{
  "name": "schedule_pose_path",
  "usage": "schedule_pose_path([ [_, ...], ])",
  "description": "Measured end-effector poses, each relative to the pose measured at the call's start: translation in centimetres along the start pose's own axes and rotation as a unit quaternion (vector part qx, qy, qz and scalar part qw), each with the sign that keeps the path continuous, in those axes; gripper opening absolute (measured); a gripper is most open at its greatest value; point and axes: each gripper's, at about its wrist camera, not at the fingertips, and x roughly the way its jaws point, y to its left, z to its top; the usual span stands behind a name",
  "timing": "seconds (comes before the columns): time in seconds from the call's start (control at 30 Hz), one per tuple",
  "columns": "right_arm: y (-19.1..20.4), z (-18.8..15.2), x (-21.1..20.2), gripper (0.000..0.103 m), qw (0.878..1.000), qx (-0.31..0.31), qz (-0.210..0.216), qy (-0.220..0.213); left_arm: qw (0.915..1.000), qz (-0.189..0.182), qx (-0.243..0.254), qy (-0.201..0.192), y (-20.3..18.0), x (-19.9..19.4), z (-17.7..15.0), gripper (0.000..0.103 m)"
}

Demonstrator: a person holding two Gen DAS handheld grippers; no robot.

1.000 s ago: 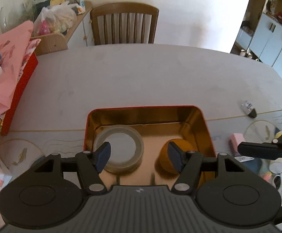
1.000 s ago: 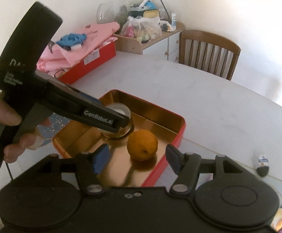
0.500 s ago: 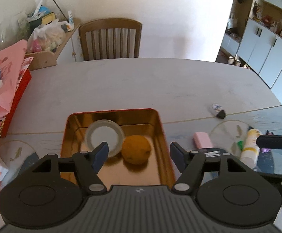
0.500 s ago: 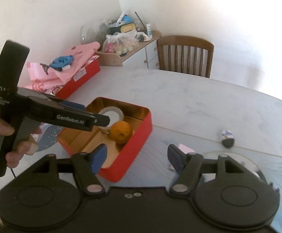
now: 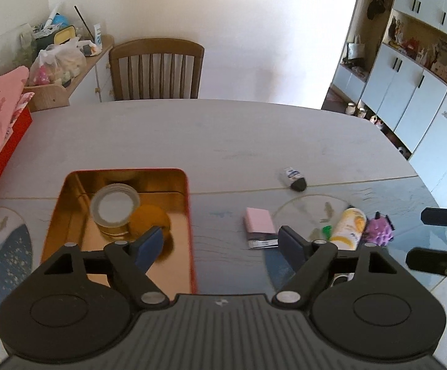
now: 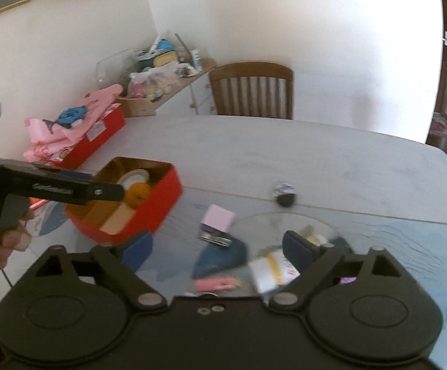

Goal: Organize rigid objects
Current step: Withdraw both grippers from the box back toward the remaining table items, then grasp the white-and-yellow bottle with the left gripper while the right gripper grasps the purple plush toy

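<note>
The left gripper (image 5: 220, 243) hangs above the counter (image 5: 211, 135), jaws just opened wide with nothing between them. The right gripper (image 6: 215, 251) is likewise spread wide and empty, jaws just widened, tilted down over blurred clutter. Left of centre sits a red tin (image 5: 191, 231) with a gold inside, holding a roll of tape (image 5: 114, 208) touching an orange (image 5: 149, 220). To its right lie a pink block (image 5: 258, 219), a yellow bottle (image 5: 348, 225) on its side, a purple item (image 5: 379, 228) and, farther off, a small tube (image 5: 294, 178). A hand (image 6: 4, 237), partly cut off, grips the left tool's handle.
</note>
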Motion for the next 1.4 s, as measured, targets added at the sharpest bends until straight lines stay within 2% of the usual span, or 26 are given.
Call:
schedule_pose_path([
  [0.17, -3.4, -1.0, -1.0, 0.103, 1.0, 0.01, -0.01, -0.003, 0.9999, -0.001, -0.005, -0.012, -2.2, -0.1, -0.9, 0.084],
  [0.3, -5.8, -1.7, -0.9, 0.103, 1.0, 0.017, -0.016, 0.007, 0.9998, -0.006, -0.001, -0.018, -4.3, 0.3, -1.5, 0.085],
  [0.83, -12.8, -4.3, 1.8, 0.103, 0.998, -0.001, -0.031, 0.059, 0.9958, -0.065, 0.059, 0.028, -13.1, 7.4, -2.0, 0.085],
  [1.03, -13.6, -4.7, 3.2, 0.1, 0.996, -0.043, -0.021, 0.074, 0.9914, -0.081, 0.084, 0.059, -15.2, 10.9, -1.5, 0.085],
  [1.23, -13.9, -4.9, 4.8, 0.093, 0.993, -0.075, -0.01, 0.093, 0.9878, -0.082, 0.101, 0.086, -16.4, 14.0, -1.3, 0.085],
  [1.4, -14.2, -4.9, 5.9, 0.087, 0.991, -0.085, 0.0, 0.102, 0.9867, -0.071, 0.117, 0.088, -17.2, 15.4, -1.1, 0.085],
])
